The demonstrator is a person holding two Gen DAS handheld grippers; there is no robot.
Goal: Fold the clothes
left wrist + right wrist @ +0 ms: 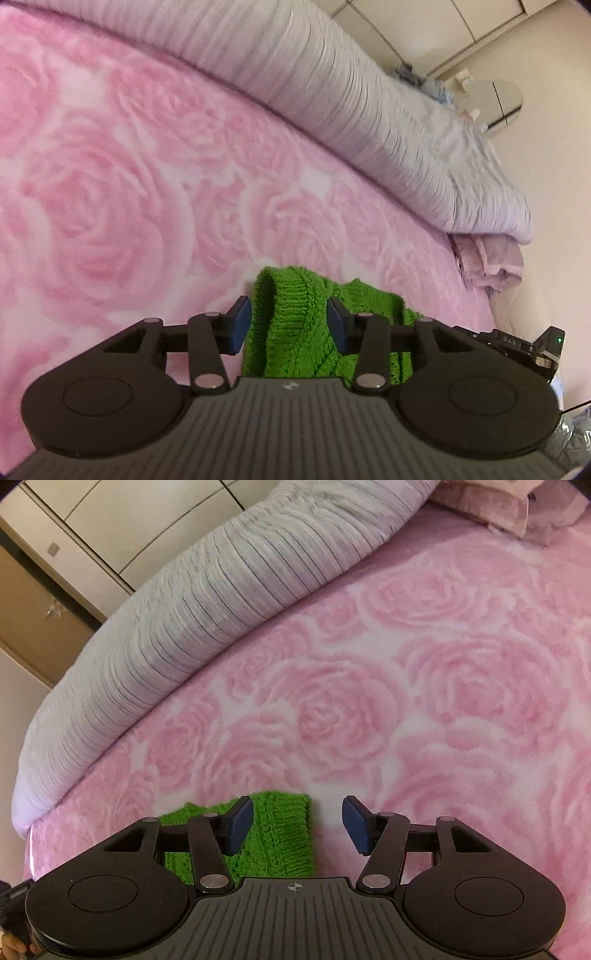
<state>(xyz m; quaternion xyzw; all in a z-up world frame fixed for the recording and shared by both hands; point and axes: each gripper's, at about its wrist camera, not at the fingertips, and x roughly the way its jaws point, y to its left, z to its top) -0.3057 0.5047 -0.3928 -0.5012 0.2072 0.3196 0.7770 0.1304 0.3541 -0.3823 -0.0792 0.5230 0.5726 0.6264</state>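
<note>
Only left view: dresser mirror, sweater collar

Left claw and right claw both angled downward, jaws apart, empty

Left wrist view: rides on the left hand-held gripper, angled down across the bed, close over the green knit; pale wall to its right.
Right wrist view: rides on the right hand-held gripper, angled down, close to the bed; cupboards at upper left.
Shared: the green knit, the pink rose cover, the striped rolled duvet.
</note>
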